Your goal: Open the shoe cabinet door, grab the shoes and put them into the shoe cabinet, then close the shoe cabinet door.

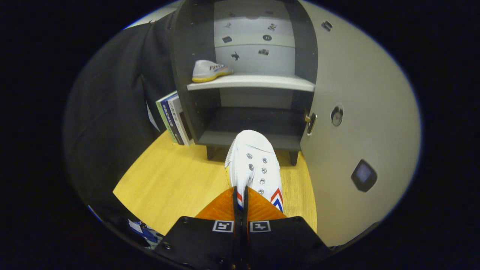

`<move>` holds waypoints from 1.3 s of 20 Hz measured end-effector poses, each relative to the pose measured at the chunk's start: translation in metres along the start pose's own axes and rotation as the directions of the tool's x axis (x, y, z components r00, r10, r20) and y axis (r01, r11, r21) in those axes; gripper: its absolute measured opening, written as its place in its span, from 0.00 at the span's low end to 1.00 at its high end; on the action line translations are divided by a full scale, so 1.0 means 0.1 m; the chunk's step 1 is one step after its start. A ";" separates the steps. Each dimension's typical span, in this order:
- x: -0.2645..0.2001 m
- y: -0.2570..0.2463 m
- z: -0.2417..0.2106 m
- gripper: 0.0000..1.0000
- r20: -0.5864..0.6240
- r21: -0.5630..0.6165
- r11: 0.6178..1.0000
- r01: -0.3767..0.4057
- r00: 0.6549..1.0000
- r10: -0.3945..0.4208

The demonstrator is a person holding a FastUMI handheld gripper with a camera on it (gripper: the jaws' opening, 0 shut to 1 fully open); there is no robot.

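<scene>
Surface: pale wooden floor (176, 180) under a dark cabinet on short legs.
Gripper (241, 200): fingers clenched on the rear edge of the held shoe.
Held shoe (254, 165): white canvas, metal eyelets, red-and-blue chevron on the side; toe toward the cabinet's lower compartment, just outside it.
Shoe cabinet (247, 86): door (356, 112) swung open at right; second white shoe (208, 71), yellow-soled, on the upper shelf.
Beside cabinet: books (173, 118) leaning at left.
</scene>
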State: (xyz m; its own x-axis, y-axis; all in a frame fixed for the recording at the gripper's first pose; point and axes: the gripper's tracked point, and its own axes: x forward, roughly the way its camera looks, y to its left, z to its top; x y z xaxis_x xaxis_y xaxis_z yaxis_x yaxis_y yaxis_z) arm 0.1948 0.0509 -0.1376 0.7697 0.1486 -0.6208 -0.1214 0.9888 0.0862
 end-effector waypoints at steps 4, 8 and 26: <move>-0.11 0.04 0.70 0.01 0.101 0.000 1.000 0.003 0.995 -0.002; 0.01 -0.03 1.37 0.02 0.188 -0.015 0.999 0.036 0.982 -0.032; 1.79 -0.64 3.56 0.01 0.310 -0.073 0.976 0.206 0.935 -0.174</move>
State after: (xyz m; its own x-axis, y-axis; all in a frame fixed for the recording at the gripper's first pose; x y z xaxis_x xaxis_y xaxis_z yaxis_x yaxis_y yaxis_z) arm 0.5635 0.0170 0.0236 0.9347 -0.0304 -0.3541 -0.0057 0.9949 -0.1006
